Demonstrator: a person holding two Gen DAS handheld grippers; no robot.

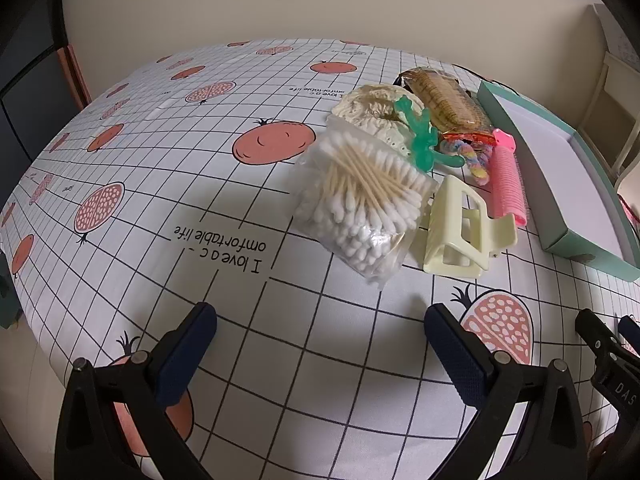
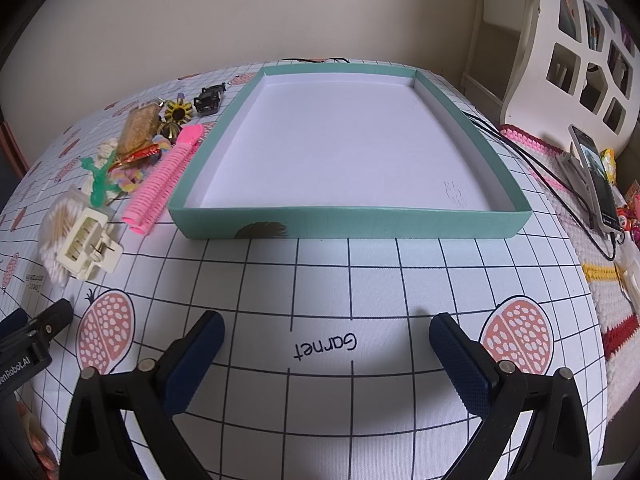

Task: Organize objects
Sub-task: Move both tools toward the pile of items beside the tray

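1. Teal cardboard tray (image 2: 352, 222), one, white inside, holding nothing, on the worktop (image 2: 360, 280).
2. Just left of the tray: one pink hair roller (image 2: 160, 184), one cream hair clip (image 1: 460, 232), one bag of cotton swabs (image 1: 360, 208), one green plastic piece (image 1: 416, 136), one snack packet (image 1: 444, 100).
3. Left claw (image 1: 320, 344) and right claw (image 2: 326, 354): both wide open, holding nothing, above the cloth.
4. White grid tablecloth (image 1: 180, 184) with pomegranate prints; beige wall (image 2: 280, 8) behind; white shelf (image 2: 580, 60) at right.

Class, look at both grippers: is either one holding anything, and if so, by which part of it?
Nothing is held. The left gripper and right gripper both stand open over the bare tablecloth, with nothing between their fingers.
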